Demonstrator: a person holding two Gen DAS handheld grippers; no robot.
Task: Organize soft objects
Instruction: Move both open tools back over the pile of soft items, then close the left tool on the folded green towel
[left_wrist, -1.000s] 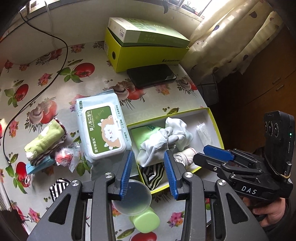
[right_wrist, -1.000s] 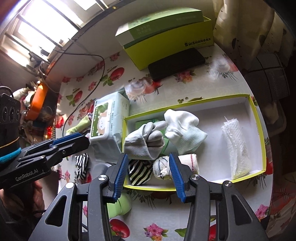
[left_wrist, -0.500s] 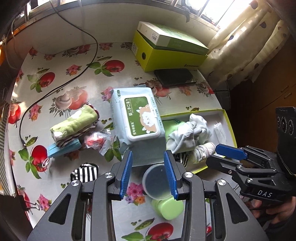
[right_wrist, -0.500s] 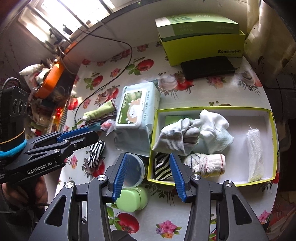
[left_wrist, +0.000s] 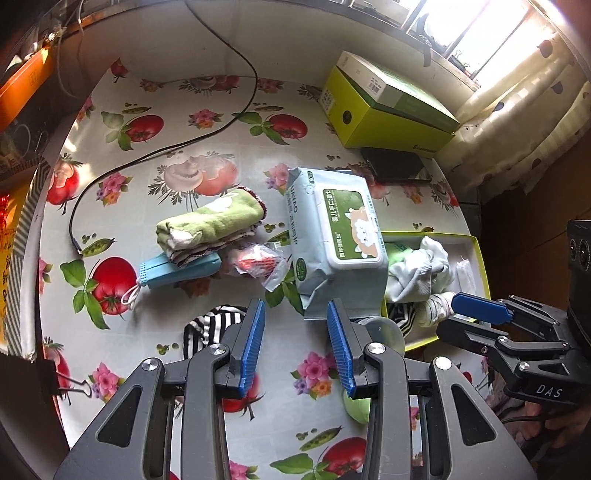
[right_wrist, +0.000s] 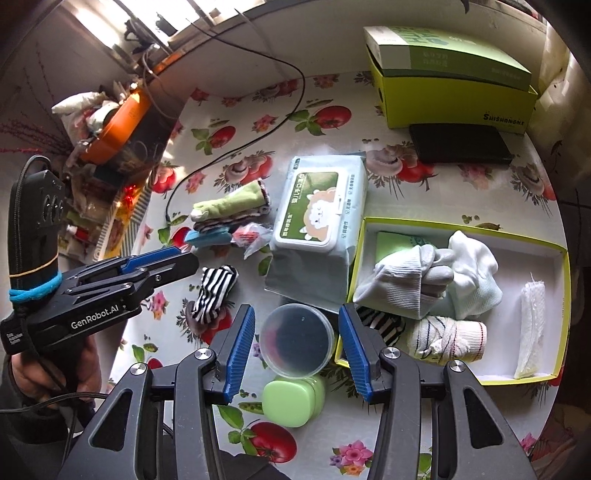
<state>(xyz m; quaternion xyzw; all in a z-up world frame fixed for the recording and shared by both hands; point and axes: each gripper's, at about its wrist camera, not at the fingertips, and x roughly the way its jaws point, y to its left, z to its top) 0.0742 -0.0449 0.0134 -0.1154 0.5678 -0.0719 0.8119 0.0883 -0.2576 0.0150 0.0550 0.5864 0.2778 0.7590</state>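
A yellow-rimmed white tray (right_wrist: 563, 295) holds white socks (right_wrist: 424, 280), a rolled striped sock (right_wrist: 447, 339), a striped sock and a gauze roll (right_wrist: 532, 325). It also shows in the left wrist view (left_wrist: 480, 258). A loose black-and-white striped sock (left_wrist: 207, 328) (right_wrist: 216, 291) lies on the tablecloth. A folded green towel (left_wrist: 210, 221) sits on a blue mask (left_wrist: 177, 271). My left gripper (left_wrist: 295, 343) is open and empty, just right of the loose sock. My right gripper (right_wrist: 297, 349) is open and empty above a clear lid (right_wrist: 297, 339).
A wet-wipes pack (left_wrist: 332, 236) lies left of the tray. A green round case (right_wrist: 293, 402), a red-filled plastic wrapper (left_wrist: 258, 262), a black cable (left_wrist: 147, 158), a black wallet (right_wrist: 458, 144) and yellow-green boxes (right_wrist: 454, 85) share the table. Curtains hang at the right.
Both grippers have pulled back and shifted left, away from the tray. The loose striped sock, towel and mask now show more fully. Both stay open and empty.
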